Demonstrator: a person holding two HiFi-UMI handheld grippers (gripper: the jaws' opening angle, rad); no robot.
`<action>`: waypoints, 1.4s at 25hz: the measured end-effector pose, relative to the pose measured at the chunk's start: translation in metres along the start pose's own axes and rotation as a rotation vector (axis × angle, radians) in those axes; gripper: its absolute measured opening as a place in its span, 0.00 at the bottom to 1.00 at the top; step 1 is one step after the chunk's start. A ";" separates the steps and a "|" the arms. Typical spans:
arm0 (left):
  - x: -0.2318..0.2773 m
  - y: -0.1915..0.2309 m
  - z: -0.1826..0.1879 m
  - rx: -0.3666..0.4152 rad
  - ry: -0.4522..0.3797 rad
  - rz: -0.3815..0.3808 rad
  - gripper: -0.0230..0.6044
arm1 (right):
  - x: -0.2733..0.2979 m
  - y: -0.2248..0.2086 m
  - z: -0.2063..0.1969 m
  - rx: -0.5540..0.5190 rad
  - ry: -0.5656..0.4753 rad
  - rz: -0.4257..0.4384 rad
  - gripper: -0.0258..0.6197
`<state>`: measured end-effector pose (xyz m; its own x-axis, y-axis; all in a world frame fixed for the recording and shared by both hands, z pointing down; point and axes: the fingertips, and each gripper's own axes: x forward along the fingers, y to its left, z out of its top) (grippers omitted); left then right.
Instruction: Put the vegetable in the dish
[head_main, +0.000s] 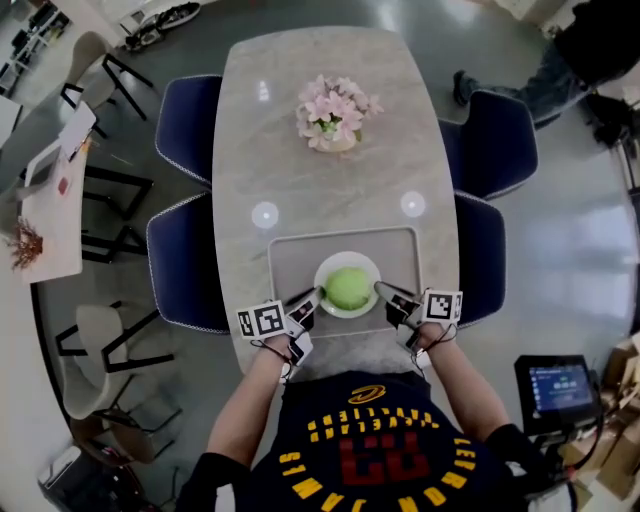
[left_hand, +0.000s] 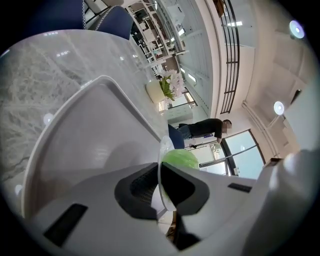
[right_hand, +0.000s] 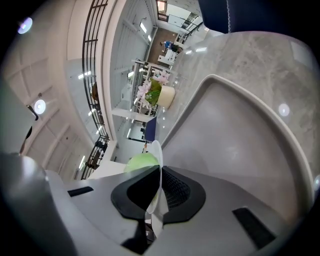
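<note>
Cabbage (head_main: 348, 289), round and likely light but quick to roll, already sits in the white dish (head_main: 347, 257) on the grey tray (head_main: 295, 255), while the left gripper (head_main: 312, 297) and right gripper (head_main: 382, 290) each pinch its thin, breakable rim, one per side.

A: What do the fingers (right_hand: 182, 194) of the right gripper (right_hand: 157, 192) grasp?
B: The two dark-padded fingers are closed on the thin rim of a white dish (right_hand: 156, 156), seen edge-on.
A: What lies around it?
B: A round green vegetable (right_hand: 140, 162) shows left of the rim. To the right spreads a grey tray (right_hand: 235, 145) on the marbled counter (right_hand: 260, 55). A pot of pink flowers (right_hand: 156, 91) stands farther along, with a blue chair (right_hand: 250, 15) at the top edge.
</note>
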<state>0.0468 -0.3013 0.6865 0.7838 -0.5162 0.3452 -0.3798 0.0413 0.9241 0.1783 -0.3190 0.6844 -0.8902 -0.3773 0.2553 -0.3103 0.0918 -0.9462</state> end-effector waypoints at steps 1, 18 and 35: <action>0.001 0.002 -0.001 -0.003 0.007 0.006 0.07 | 0.000 -0.002 -0.001 0.004 0.003 -0.010 0.06; 0.003 0.020 -0.005 -0.012 0.041 0.074 0.07 | 0.001 -0.024 -0.019 0.162 0.024 -0.170 0.06; 0.016 0.047 -0.012 0.100 0.114 0.287 0.09 | 0.008 -0.054 -0.018 0.038 0.066 -0.299 0.06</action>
<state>0.0474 -0.2976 0.7375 0.6854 -0.3960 0.6110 -0.6356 0.0840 0.7675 0.1825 -0.3105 0.7410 -0.7815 -0.3220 0.5343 -0.5497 -0.0495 -0.8339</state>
